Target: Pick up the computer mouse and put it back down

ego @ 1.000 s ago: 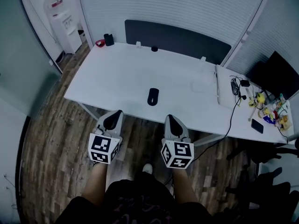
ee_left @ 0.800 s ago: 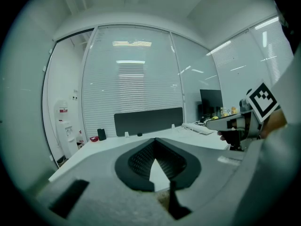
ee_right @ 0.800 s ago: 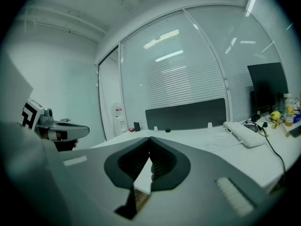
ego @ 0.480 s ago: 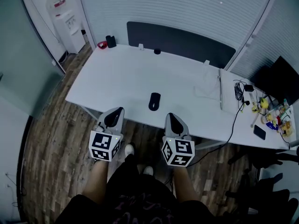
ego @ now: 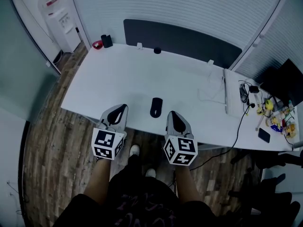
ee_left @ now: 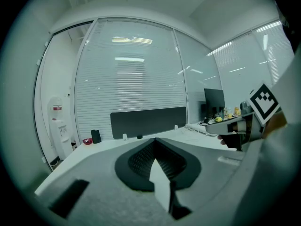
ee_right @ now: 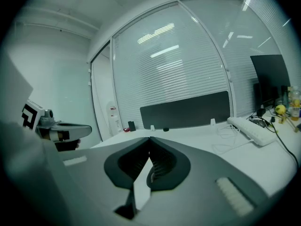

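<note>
Black computer mouse [ego: 155,107] lies untouched on the white desk [ego: 118,79]. The left gripper [ego: 123,109] and right gripper [ego: 172,114], both closed and empty, hover near it. Pickup not yet begun.

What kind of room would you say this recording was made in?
Most likely an office: a long white desk with a dark divider panel along its far edge, a computer mouse on it, a monitor by its right end, and a water dispenser in the corner.

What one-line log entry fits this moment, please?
phase: pre-grasp | left gripper: shut, empty | right gripper: shut, empty | mouse: on desk, untouched
</note>
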{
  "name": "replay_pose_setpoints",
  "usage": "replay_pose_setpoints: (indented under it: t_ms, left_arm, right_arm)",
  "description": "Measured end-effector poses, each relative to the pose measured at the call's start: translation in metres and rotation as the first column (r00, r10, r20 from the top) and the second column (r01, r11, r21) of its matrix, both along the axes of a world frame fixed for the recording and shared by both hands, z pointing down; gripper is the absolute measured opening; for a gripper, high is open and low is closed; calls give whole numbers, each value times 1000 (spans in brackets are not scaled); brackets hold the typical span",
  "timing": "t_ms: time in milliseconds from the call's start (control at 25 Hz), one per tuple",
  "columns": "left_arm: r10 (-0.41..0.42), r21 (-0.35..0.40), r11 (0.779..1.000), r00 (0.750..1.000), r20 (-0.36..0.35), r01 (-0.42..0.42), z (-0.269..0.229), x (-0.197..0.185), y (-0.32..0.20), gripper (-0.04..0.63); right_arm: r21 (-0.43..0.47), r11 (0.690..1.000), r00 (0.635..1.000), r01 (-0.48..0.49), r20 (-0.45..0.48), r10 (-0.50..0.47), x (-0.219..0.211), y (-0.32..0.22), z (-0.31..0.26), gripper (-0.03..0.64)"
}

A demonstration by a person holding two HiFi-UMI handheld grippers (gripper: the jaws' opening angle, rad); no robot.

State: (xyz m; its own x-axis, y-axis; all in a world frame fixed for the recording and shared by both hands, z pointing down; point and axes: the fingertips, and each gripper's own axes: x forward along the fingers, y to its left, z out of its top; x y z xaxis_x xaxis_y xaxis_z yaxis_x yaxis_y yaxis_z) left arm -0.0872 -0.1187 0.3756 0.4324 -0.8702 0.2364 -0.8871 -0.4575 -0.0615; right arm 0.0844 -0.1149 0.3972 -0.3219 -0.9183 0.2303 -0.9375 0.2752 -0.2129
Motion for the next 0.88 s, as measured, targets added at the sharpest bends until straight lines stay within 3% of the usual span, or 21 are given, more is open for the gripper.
replay_pose_setpoints:
  t_ms: [480,880]
  left_arm:
    - [36,-104,994,999,-25,-39,47,-7,-70,0]
    - [70,-201,977,997,-39,-77,96,-2,-91,0]
  right_arm:
    - [-117,993,1000,-20,-24,17,-22,-61,46,39]
    - [-239,971,998,-27,-58,13,-35,-78,100,201]
